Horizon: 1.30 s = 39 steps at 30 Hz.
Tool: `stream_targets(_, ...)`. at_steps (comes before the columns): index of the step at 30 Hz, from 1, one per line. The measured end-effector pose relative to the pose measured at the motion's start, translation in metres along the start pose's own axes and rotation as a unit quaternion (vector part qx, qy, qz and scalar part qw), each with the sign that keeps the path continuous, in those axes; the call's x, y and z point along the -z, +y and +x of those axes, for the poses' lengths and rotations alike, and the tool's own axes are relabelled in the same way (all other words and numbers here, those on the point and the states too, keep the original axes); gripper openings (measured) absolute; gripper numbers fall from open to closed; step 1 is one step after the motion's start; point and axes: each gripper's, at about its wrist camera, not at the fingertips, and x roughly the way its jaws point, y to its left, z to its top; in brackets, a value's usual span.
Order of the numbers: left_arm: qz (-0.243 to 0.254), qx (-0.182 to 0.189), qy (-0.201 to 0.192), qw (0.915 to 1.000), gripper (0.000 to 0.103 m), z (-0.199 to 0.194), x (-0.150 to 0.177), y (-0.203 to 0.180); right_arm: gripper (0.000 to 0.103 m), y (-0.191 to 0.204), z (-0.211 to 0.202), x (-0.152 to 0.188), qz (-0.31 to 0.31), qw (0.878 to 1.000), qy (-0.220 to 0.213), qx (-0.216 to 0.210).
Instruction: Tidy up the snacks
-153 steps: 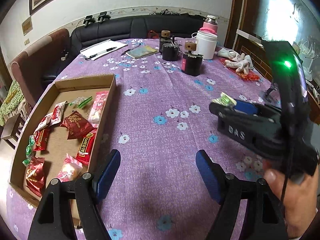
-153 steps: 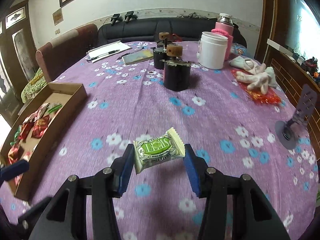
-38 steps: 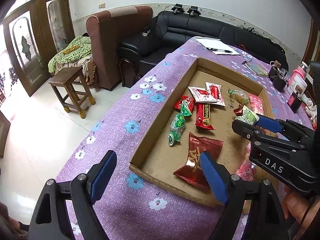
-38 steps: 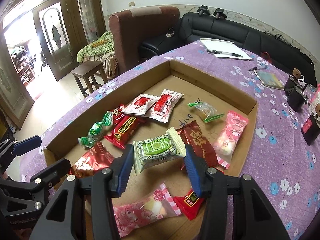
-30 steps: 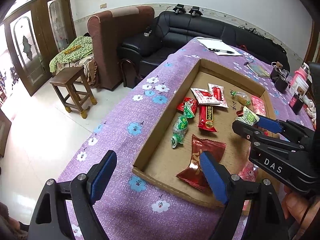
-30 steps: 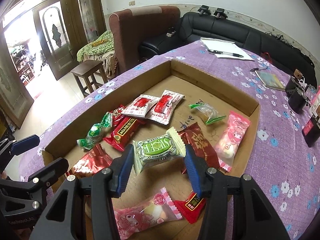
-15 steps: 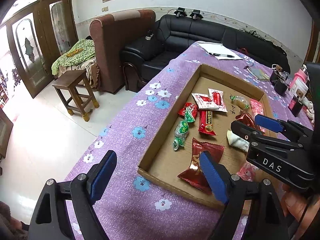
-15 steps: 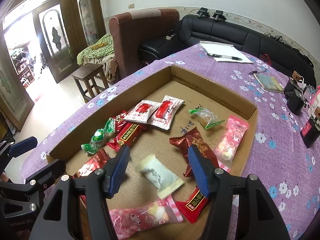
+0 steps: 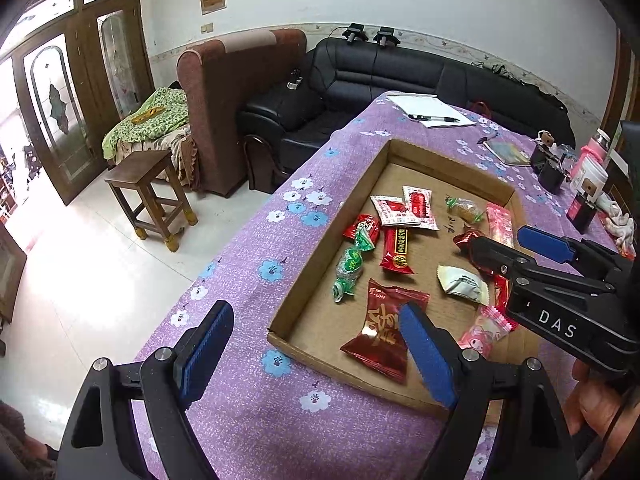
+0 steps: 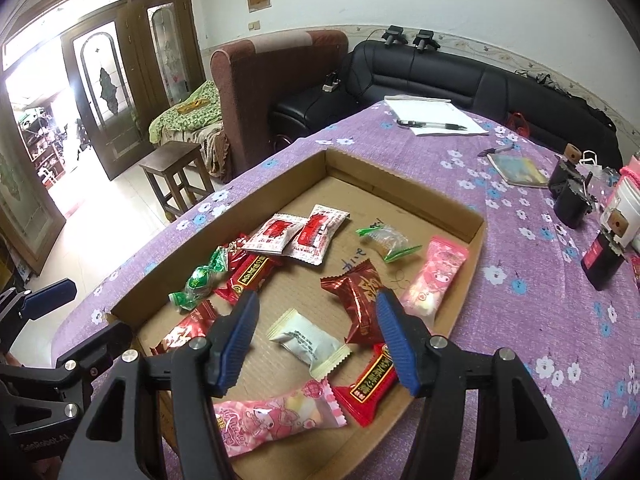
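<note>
Right wrist: right gripper (image 10: 316,334) jaws spread above white snack (image 10: 306,342) (released) mid-box (image 10: 404,190); left gripper (image 9: 316,354) agape.

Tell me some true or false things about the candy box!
1. The right gripper is squeezing a candy. False: it is open, and the white candy lies in the cardboard box below it.
2. Two pink candies are in the box. True.
3. The left gripper is open. True.
4. The pen lies inside the box. False: it rests on the paper beyond the box.
</note>
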Motion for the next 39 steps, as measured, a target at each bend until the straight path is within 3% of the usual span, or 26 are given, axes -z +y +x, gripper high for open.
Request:
stream_targets(23,0.017,0.022,-0.017,0.9995,0.088,-0.016,-0.001,-0.024,0.061,-0.021,-0.036,0.015,0.022,0.999,-0.025,0.009)
stream_targets(26,0.016,0.023,-0.020,0.9994,0.088,-0.018,-0.001,-0.029,0.070,-0.027,-0.045,0.021,0.027,0.999,-0.033,0.018)
stream_targets(39,0.036,0.034,-0.031,0.9983,0.088,-0.032,0.003,-0.055,0.072,-0.065,-0.080,0.063,0.071,0.996,-0.045,0.042)
